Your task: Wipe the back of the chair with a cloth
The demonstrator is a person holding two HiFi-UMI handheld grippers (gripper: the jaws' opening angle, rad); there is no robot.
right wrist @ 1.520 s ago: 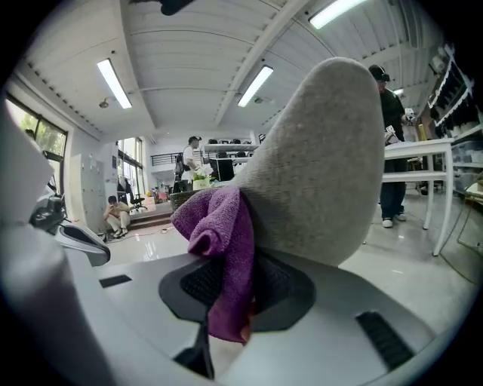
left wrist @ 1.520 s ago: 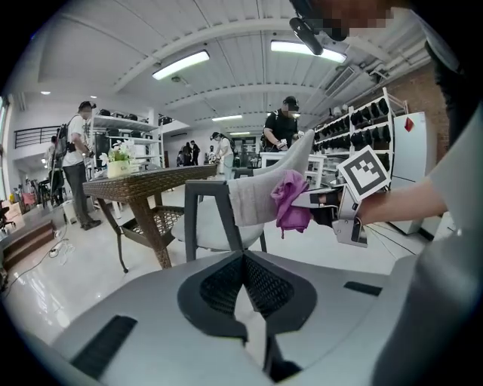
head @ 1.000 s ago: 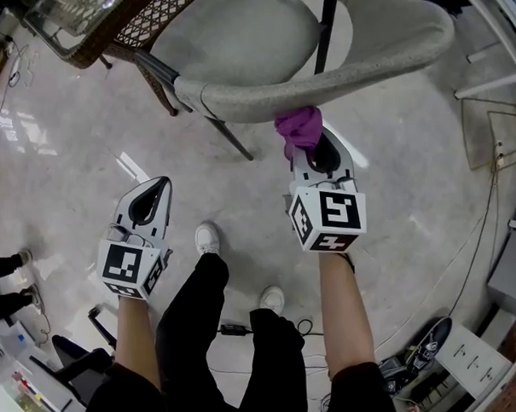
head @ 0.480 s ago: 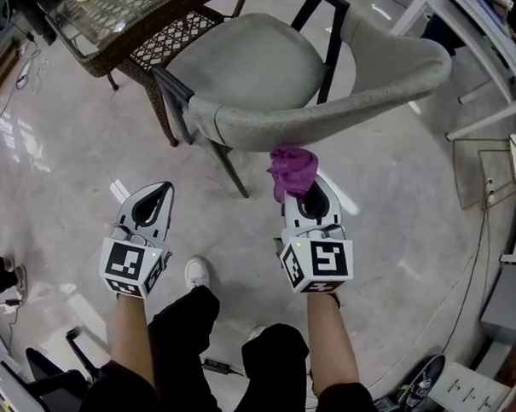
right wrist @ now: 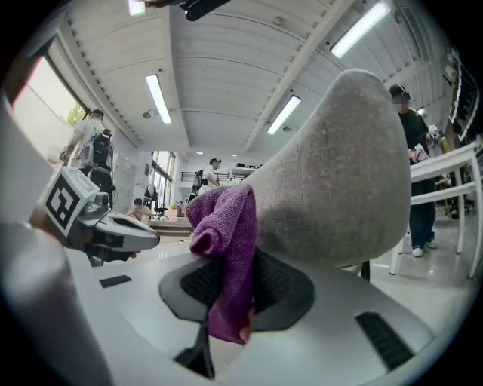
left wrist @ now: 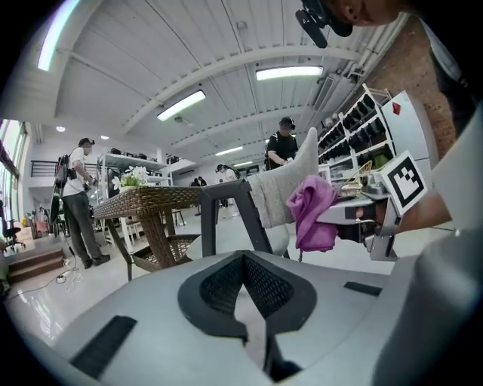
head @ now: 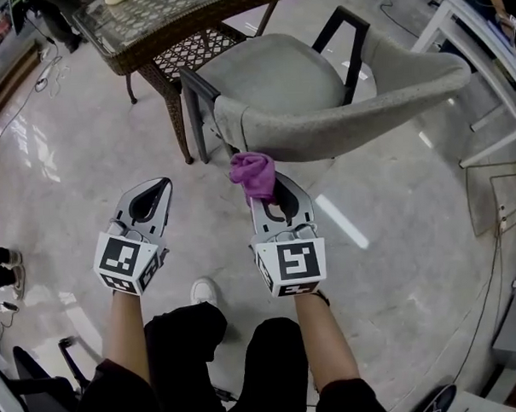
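A grey upholstered chair with black legs stands ahead of me; its curved backrest faces me and fills the right gripper view as a grey mass. My right gripper is shut on a purple cloth, which bunches up at the jaw tips. In the head view the cloth sits just below the backrest's left end, a little apart from it. My left gripper hangs to the left, shut with nothing in it. From the left gripper view the purple cloth shows beside the chair.
A wicker table with a glass top stands behind the chair at upper left. White metal frames run along the right. My legs and one white shoe are below. Other people stand far off in the room.
My right gripper and the cloth have come off the backrest's lower edge and drifted left and toward me. The whole view has shifted, showing more of the table.
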